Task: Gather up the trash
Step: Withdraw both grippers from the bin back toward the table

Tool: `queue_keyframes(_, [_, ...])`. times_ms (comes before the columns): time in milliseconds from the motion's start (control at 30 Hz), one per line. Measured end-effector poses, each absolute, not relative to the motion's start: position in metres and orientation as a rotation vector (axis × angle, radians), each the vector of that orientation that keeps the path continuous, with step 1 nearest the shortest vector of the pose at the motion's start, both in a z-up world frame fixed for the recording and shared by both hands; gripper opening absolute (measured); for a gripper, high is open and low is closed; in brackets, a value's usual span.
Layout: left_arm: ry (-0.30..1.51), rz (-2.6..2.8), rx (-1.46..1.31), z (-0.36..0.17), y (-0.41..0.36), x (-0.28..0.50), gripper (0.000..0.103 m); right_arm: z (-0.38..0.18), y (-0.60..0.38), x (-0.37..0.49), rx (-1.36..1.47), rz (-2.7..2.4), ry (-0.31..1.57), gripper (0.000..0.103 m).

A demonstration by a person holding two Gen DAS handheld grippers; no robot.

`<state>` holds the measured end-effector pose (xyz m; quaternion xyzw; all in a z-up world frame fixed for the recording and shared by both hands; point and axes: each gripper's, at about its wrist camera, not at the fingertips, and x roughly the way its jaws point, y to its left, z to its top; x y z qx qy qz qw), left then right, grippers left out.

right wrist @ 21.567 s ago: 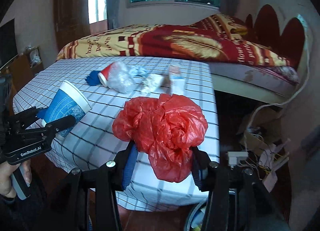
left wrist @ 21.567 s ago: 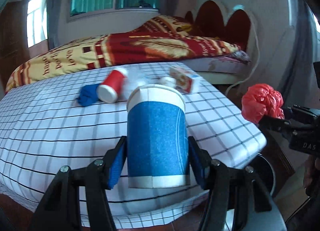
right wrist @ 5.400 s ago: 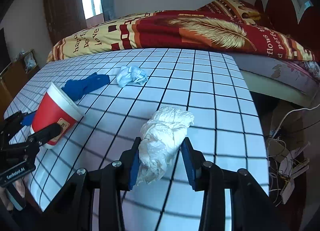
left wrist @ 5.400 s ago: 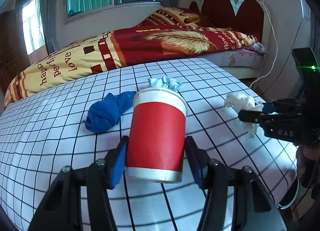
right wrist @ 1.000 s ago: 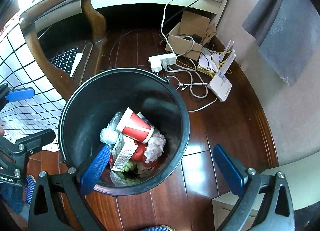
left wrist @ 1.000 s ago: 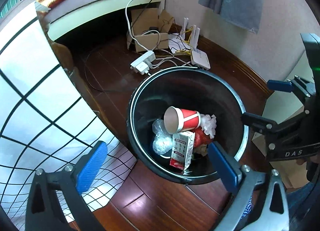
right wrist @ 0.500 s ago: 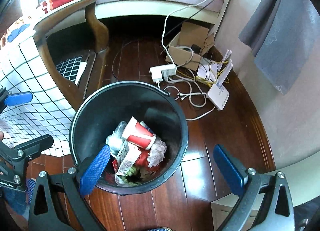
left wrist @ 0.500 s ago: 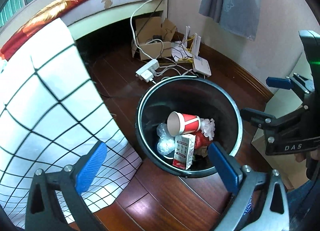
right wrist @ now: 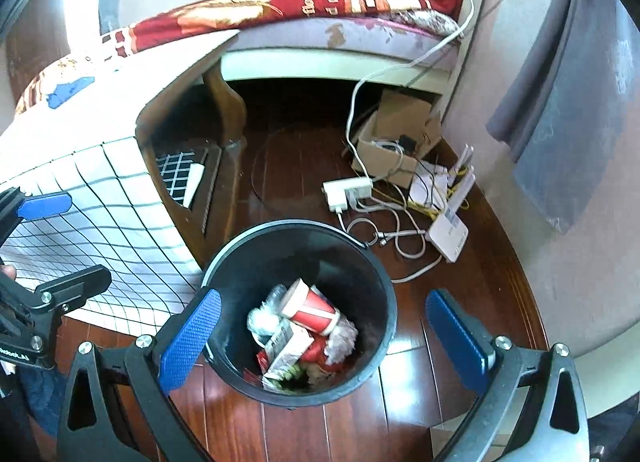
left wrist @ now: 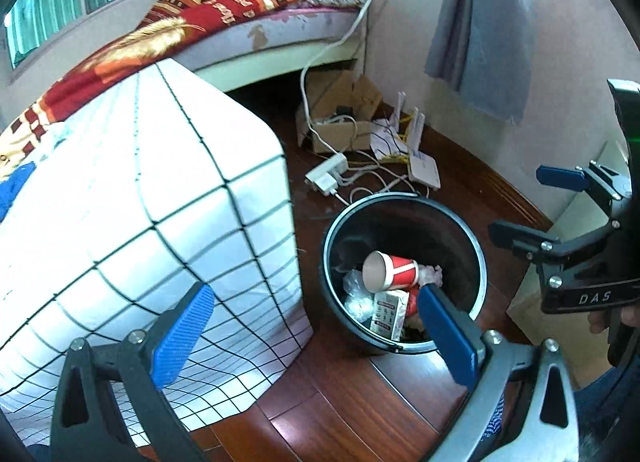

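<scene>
Bin contents partly hidden: left gripper (left wrist: pixel 312 326) pad covers the trash bin (right wrist: pixel 372 274) near rim in the left view. Red paper cup (right wrist: pixel 310 308) lies on its side atop a carton (right wrist: pixel 286 350), crumpled tissue (right wrist: pixel 342 336) beside. Bin sits on floor beside the counter (left wrist: pixel 120 198). Right gripper (right wrist: pixel 324 336): both sets of jaws spread wide, holding nothing.

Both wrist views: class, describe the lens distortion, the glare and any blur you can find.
Left wrist view: fisheye bends the checked tablecloth grid into curves, its top glares white, corners go black. Right wrist view: the tablecloth is washed out, the bed looks soft, the floor reflects light beside the sharp black bin.
</scene>
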<state>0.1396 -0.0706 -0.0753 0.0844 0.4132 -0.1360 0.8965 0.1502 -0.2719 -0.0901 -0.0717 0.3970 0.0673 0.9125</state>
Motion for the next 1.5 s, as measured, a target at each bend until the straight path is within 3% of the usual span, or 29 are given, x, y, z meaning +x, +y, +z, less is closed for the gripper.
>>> queue_keyframes(533, [0.751,-0.132,0.08,-0.031,0.004,0.134,0.102,-0.025,-0.209,0.162,-0.129,0.252,0.631,0.103])
queue_keyframes(1233, [0.708,0.126,-0.088,-0.012,0.169,0.139,0.102,0.004,-0.042,0.202,-0.174,0.489,0.537,0.103])
queue_keyframes(1500, [0.682,0.222,-0.059,-0.002,0.243,0.184,0.101,0.006,0.027,0.259,-0.218,0.573,0.653,0.103])
